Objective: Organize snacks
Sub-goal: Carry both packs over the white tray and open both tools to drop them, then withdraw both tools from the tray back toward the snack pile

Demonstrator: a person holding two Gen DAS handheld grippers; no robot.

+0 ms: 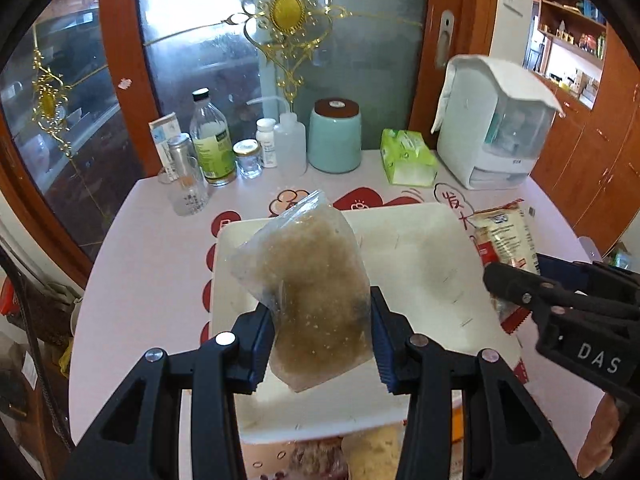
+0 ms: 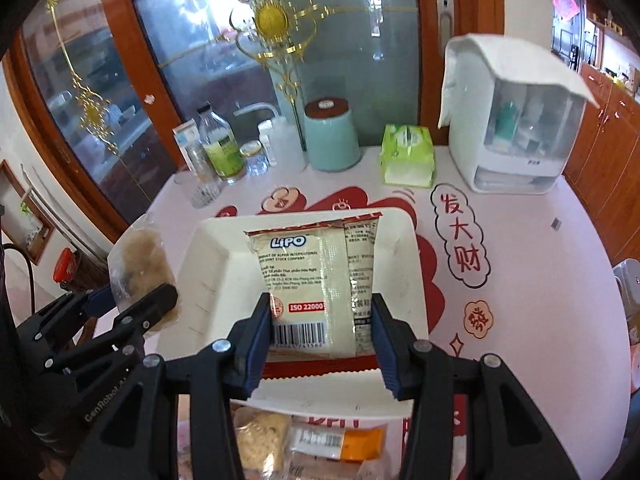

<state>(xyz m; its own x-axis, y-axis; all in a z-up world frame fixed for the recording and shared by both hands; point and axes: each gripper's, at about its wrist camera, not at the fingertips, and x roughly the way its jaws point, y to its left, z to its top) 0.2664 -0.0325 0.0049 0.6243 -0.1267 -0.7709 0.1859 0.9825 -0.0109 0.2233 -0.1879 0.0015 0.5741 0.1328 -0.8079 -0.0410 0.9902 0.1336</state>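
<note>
The left gripper [image 1: 320, 338] clamps a clear bag of brown snack [image 1: 316, 292] above the white tray [image 1: 420, 248]. The right gripper [image 2: 322, 342] pinches a cream Lipo packet [image 2: 316, 280] over that tray, on the pink table [image 2: 540, 280]. More snack packets [image 2: 304, 448] lie nearer, just beside the tray's edge.

Two snack packets over the white tray

Clear bag of brown crumbly snack [image 1: 316, 300] stands upright at frame centre; cream LIPO packet [image 2: 320, 292], barcode lowest, upright at centre above the white tray [image 2: 200, 276].
</note>
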